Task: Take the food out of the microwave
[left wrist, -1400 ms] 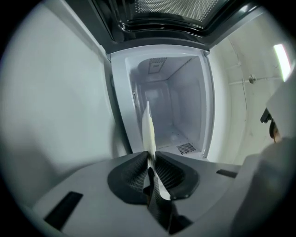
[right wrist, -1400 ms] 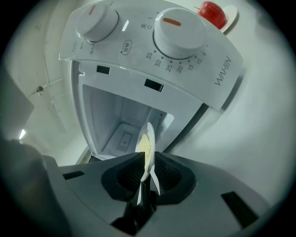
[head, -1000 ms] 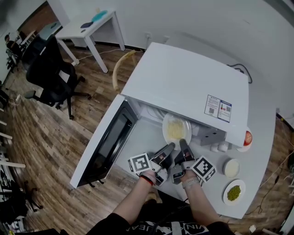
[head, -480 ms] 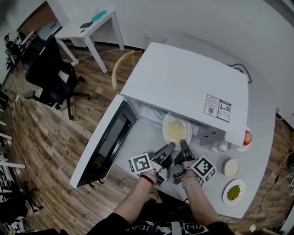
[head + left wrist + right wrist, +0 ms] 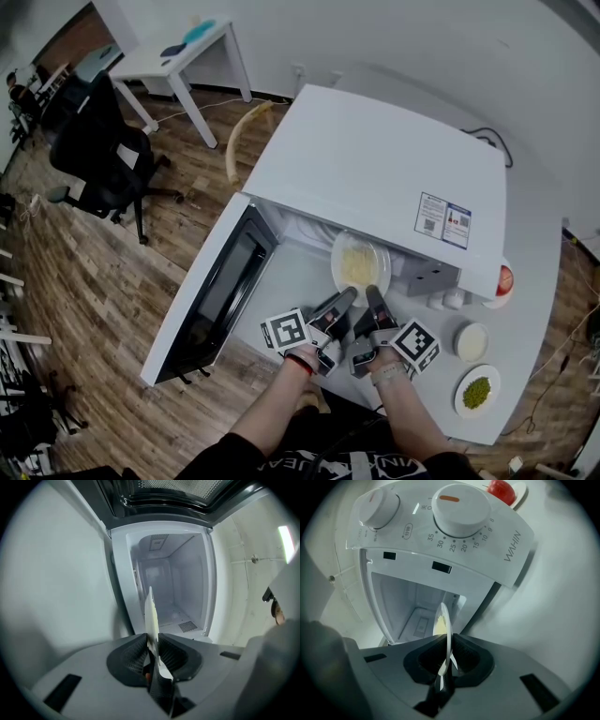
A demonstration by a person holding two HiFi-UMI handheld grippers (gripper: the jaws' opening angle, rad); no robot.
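- Food, a pale yellow heap, lies on a white plate at the mouth of the open microwave. It is at twelve o'clock from both grippers, and the plate's far edge is tucked under the oven's roof. Whether the plate rests on the oven floor or is lifted just off it, I cannot tell.
- The step in hand looks like drawing the plate out toward six o'clock. To do it well, both hands should move together at one pace and keep the plate level, so the heap does not slide.
- A landing place is best picked first. The counter at three o'clock already carries a small white dish and a dish of green bits, so bare room there is tight.
- The door hangs open at nine o'clock, and the left arm should stay off it.
- Left gripper: its jaws are set narrowly on the plate's near rim at about seven o'clock. The rim stands edge-on between the pads, and both pads lie against it. The jaws have just been opening a little, so the pinch may be slackening, and it should be firmed up before pulling.
- Right gripper: its jaws are drawn close and pinch the same rim at about five o'clock, one pad flat on each face.
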